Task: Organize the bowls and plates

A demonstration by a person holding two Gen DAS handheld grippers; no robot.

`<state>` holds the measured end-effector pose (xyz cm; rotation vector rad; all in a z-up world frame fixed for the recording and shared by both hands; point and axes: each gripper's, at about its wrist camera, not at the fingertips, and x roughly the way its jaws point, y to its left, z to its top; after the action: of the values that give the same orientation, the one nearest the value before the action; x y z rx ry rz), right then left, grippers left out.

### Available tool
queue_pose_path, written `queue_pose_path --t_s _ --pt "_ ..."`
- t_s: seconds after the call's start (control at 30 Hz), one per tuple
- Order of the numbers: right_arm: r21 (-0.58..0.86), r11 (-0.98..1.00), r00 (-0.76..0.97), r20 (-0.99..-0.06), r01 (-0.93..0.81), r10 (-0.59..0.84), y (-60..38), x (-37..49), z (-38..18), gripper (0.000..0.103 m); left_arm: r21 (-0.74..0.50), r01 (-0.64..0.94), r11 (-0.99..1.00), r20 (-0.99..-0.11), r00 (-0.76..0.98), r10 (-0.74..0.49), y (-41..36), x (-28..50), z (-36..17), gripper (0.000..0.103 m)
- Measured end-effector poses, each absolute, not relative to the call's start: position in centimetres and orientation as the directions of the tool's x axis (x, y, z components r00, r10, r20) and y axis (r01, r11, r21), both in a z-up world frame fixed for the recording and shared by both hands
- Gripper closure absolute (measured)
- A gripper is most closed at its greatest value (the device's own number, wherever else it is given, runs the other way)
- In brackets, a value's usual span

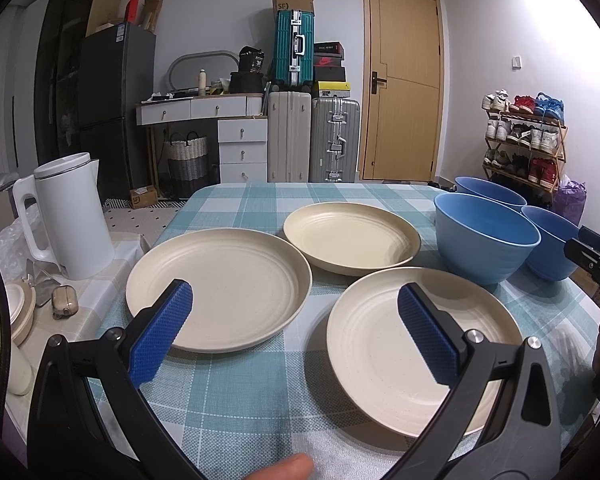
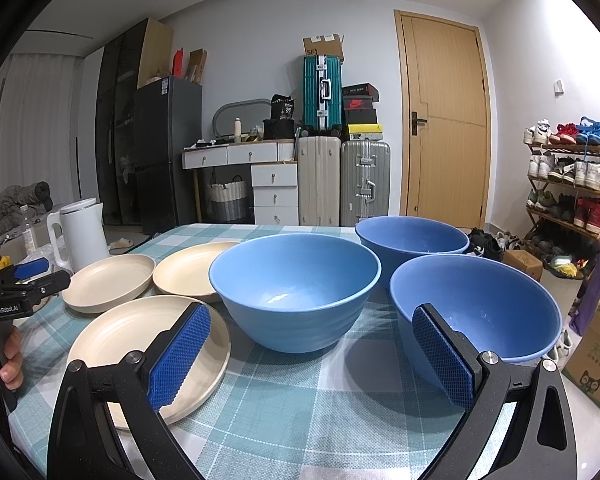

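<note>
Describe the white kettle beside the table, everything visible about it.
The white kettle stands upright on a lower surface left of the checked table, apart from the plates. It looks like matte plastic, with a tall, slightly tapered body, a silvery band under a closed lid, a small spout and a loop handle. Nothing grips it.

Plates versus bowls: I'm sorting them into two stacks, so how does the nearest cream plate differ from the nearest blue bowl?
The nearest cream plate is wide, shallow and almost flat; the nearest blue bowl is deep with steep walls. The plate is cream with faint rings near its rim; the bowl is blue. The plate sits on the left of the checked tablecloth, the bowl on the right. Both stand upright, empty and unstacked, with neither gripper holding them.
</note>
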<state>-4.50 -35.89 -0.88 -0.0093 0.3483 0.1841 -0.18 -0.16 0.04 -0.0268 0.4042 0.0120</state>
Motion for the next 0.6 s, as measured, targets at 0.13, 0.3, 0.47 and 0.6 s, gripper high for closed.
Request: queue_pose_path --t_s 0.13,0.3,0.47,0.6 --pt "0.013 0.983 0.914 -0.366 -0.185 0.177 -35.7 -4.1 -1.0 0.000 -0.017 -0.033 0.999 -0.390 0.920 0.024 -0.1 -0.3 0.0 0.000" --pt "0.010 0.981 0.906 -0.382 -0.191 0.181 -35.4 -4.0 -0.4 0.000 -0.026 -0.062 0.998 -0.423 0.905 0.045 0.4 0.0 0.0 0.000" --pt "0.002 0.979 0.902 -0.387 -0.205 0.190 -34.6 -3.9 0.8 0.000 -0.050 -0.064 0.997 -0.448 0.893 0.035 0.8 0.2 0.5 0.000" --pt "0.002 0.976 0.890 -0.410 -0.217 0.199 -33.7 -3.5 1.6 0.000 -0.043 -0.080 0.996 -0.472 0.880 0.051 1.3 0.4 1.4 0.000"
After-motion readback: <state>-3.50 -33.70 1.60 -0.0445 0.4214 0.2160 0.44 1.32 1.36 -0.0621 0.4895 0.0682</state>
